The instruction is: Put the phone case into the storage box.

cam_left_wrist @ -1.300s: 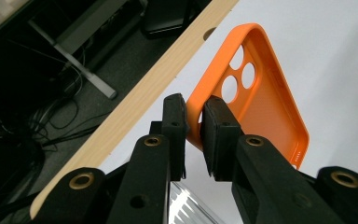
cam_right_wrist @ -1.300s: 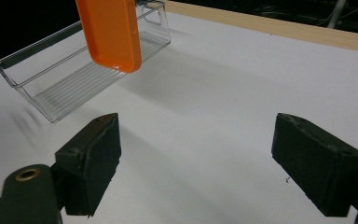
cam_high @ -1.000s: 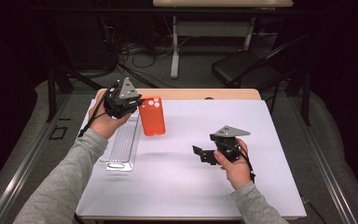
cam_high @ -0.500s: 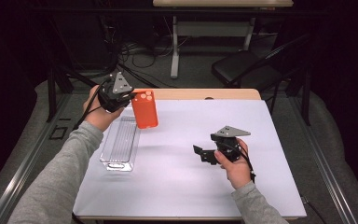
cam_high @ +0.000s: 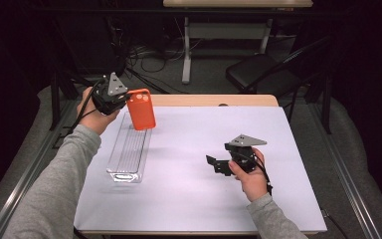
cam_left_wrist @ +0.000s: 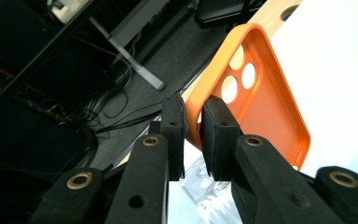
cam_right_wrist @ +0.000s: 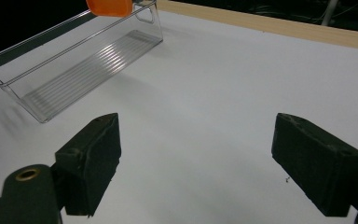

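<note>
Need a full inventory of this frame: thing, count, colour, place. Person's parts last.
Orange plastic phone case: 1, orange, held up over the far end of the bin, clamped at one edge.
Clear ribbed plastic bin: 1, transparent, left part of the table, empty.
White-topped table: 1, white with a wooden far edge.
Black chair: 1, black, on the floor beyond the table.
Left gripper: 1, black, fingers shut on the case.
Right gripper: 1, black, open, low over bare table, right side.
Grey sleeves: 2, grey, entering from the bottom.

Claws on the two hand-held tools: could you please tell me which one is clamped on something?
The left claw: its jaws pinch the edge of the orange phone case, held above the clear bin. The right claw is wide open over the table.
</note>
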A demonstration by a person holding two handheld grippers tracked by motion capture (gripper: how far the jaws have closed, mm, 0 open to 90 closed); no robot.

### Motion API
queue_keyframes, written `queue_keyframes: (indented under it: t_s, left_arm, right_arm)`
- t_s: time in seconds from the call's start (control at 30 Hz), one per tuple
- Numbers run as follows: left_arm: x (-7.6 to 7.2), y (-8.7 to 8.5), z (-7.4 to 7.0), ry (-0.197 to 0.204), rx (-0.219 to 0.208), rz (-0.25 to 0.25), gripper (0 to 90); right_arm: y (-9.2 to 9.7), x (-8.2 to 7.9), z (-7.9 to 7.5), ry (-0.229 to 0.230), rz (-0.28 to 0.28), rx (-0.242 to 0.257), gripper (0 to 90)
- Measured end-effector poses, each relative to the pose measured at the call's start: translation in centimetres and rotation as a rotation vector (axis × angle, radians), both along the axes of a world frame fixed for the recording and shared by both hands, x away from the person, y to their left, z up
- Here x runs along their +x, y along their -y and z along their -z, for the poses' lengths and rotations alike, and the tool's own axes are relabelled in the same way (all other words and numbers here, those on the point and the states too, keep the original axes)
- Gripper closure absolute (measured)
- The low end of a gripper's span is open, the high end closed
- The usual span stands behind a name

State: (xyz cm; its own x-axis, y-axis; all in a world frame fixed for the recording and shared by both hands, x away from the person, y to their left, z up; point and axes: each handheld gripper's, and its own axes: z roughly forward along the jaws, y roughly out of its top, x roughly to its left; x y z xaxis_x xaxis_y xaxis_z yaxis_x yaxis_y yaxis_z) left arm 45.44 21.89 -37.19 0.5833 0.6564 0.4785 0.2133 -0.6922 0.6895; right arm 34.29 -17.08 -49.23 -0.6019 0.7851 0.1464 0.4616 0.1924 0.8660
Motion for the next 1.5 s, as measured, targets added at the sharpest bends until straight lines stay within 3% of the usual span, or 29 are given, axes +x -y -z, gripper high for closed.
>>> queue_keyframes:
  t_s: [0.47, 0.97, 1.5]
  left_arm:
    - [1.0, -1.4, 0.4, 0.022, 0.013, -0.027, 79.9]
    - [2.9, -2.0, 1.4, 0.045, 0.002, 0.009, 80.0]
    - [4.5, -3.2, 2.6, 0.059, 0.019, 0.015, 80.0]
  right_arm:
    - [0.0, 0.0, 0.1, 0.008, 0.007, -0.016, 15.6]
    - [0.1, -0.5, 0.2, 0.042, 0.036, -0.019, 15.5]
    - [2.2, -1.5, 0.6, 0.051, 0.09, -0.026, 15.6]
